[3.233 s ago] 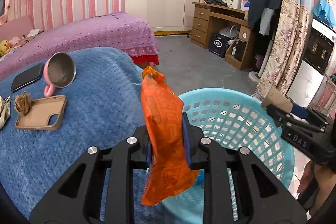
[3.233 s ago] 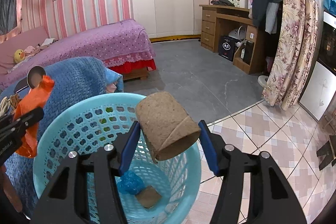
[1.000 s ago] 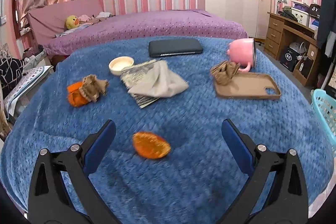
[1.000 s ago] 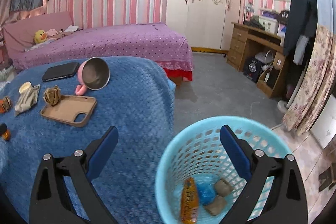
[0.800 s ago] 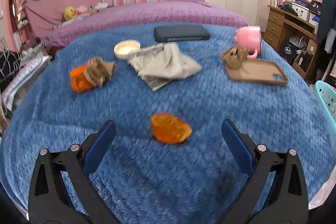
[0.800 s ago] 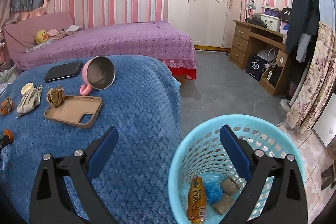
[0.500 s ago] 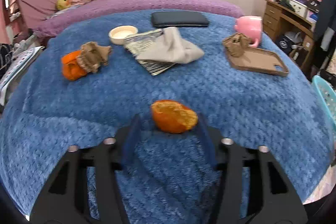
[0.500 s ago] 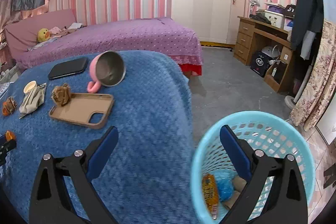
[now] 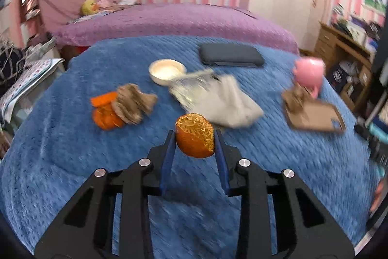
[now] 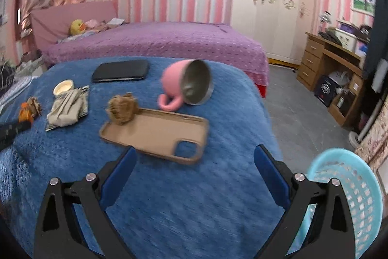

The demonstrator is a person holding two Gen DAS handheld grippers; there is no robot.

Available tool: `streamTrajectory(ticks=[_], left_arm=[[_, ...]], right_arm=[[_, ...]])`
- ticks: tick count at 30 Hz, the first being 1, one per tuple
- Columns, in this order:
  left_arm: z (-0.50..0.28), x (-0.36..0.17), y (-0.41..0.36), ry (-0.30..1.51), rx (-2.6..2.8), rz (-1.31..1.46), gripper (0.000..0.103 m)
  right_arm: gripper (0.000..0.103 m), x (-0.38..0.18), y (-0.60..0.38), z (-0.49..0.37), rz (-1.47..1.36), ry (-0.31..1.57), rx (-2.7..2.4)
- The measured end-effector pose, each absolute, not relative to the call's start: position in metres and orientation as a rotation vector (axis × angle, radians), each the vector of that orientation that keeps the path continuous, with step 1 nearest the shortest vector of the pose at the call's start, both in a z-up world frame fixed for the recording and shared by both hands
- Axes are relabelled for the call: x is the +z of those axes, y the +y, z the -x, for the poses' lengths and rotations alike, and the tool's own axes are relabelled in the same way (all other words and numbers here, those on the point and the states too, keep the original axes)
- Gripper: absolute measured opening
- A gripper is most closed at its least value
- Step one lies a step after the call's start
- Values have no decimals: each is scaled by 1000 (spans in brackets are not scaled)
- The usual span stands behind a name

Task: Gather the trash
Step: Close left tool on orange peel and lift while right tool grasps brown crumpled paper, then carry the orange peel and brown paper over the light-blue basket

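Your left gripper (image 9: 195, 137) has the orange peel (image 9: 194, 138) between its blue pads, both pads look pressed on its sides & the jaws are closing on it; the peel sits right at the tips, lifted off the blue blanket (image 9: 72, 162), I think, though blur makes that hard to judge. Beyond the left jaws: grey cloth (image 9: 230, 101) just ahead & slightly rt, crumpled brown paper (image 9: 133, 101) lying on another orange scrap (image 9: 104, 113) ahead to the left, small cream dish (image 9: 167, 71) and dark phone (image 9: 230, 55) further out. Your right gripper (image 10: 194, 154) is spread wide w/ nothing between the pads. Just past its tips lies the tan phone case (image 10: 155, 132), a brown paper wad (image 10: 122, 108) resting on the case's far left end, pink mug (image 10: 186, 86) tipped on its side beyond that. The blue basket (image 10: 344, 191) stands off the blanket, outside the rt jaw, on the floor side; its contents don't show here.
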State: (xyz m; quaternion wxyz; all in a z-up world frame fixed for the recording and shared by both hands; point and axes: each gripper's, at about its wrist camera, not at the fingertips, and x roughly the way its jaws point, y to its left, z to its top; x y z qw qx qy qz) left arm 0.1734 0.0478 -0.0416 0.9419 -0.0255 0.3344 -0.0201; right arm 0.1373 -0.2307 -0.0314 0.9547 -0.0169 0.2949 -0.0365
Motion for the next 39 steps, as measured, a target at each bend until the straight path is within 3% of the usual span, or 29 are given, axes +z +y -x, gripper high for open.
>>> streamTrajectory(ticks=[14,16,18,21,24,39], left_arm=[[-199,-31,106,628,143,109,31],[-200,-32,110,636,144,134,31],[-200,-33,110,644,147,141,31],[-200,-31,108,643,143,148,31],[-196,-29,104,636,138,144,31],[-166,-24,60,613,58,137,31]], right_arm=[[94,-39,-157,-222,98,678,23],[89,-41,-154,-232,103,690,30],[71,-46,-152,-243,96,727,47],[52,-54,-155,-250,52,774,88],[47,-53,-158,-245,37,750,104],[47,-35,-211,-153,96,627,15]])
